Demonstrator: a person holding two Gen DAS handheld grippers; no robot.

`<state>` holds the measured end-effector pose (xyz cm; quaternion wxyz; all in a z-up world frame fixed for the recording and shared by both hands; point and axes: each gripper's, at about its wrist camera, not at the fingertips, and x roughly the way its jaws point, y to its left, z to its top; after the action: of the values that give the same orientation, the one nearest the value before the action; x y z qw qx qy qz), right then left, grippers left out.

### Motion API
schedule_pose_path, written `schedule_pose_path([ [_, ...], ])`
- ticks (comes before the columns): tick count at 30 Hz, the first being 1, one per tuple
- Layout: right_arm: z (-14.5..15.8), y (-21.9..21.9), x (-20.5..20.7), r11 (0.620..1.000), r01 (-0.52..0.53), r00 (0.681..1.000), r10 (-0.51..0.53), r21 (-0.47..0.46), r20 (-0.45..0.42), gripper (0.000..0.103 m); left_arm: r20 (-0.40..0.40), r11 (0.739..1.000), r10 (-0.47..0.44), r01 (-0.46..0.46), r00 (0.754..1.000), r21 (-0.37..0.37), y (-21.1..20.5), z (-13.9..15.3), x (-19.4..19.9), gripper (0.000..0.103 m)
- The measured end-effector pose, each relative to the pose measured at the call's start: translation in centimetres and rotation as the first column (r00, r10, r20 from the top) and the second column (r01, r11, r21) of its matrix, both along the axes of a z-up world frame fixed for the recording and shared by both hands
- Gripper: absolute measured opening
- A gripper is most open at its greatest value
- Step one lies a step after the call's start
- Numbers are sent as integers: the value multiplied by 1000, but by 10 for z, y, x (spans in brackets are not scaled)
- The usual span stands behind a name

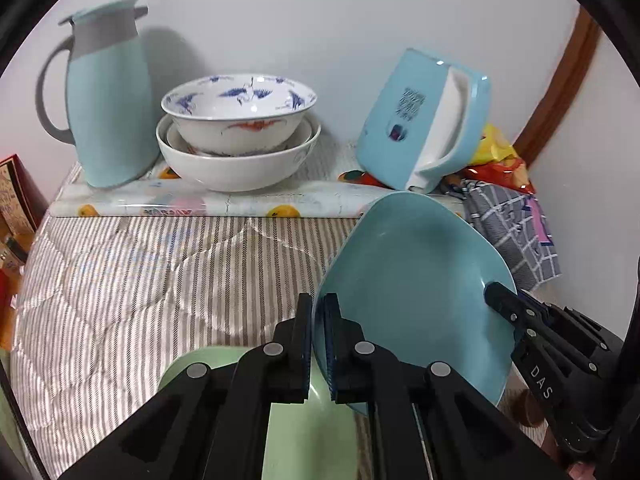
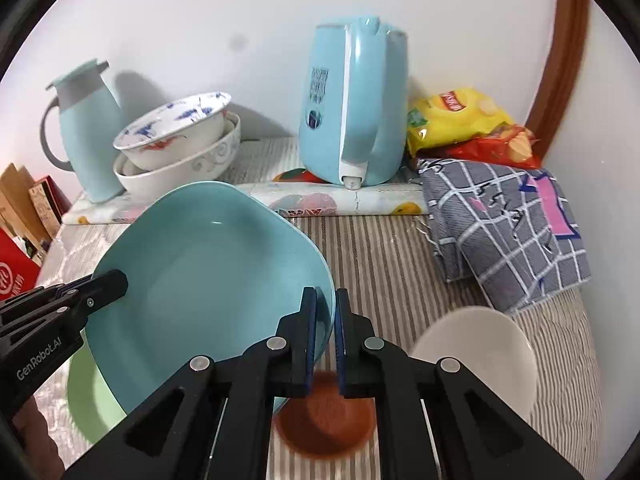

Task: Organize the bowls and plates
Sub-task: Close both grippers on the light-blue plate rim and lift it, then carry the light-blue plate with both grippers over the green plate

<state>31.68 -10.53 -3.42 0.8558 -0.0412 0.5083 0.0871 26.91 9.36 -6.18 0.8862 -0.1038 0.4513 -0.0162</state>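
Both tools pinch the blue plate (image 2: 208, 272): left tool (image 1: 318, 344) on one rim, right tool (image 2: 326, 344) opposite, above the green plate (image 2: 92, 396).

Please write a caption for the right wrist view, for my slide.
Both grippers hold a blue plate by opposite rims above a green plate.

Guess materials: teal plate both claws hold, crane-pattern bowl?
Teal plate: likely glazed ceramic, possibly melamine; smooth, uniform colour, soft highlight near its far rim. Crane-pattern bowl: looks like glossy white porcelain; blue and red painted decoration under a shiny surface.
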Motion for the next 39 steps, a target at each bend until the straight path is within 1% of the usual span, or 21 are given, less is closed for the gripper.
schedule_pose_path([
  [7,27,-10,-30,1000,18,999,-17,-8,36,8,30,1000,-25,26,999,-9,-8,19,-33,6],
  [10,39,-16,-46,1000,30,998,-30,2,50,7,45,999,-34,34,998,-12,-10,27,-46,6],
  [16,52,-23,-72,998,54,996,-55,12,65,7,60,999,-47,47,997,-9,-15,36,-70,6],
  [31,58,-25,-128,996,82,994,-85,44,66,7,63,999,-54,54,997,6,-13,38,-117,6],
  [39,55,-17,-143,996,72,995,-75,42,60,7,51,999,-37,38,998,-5,-4,29,-133,6],
])
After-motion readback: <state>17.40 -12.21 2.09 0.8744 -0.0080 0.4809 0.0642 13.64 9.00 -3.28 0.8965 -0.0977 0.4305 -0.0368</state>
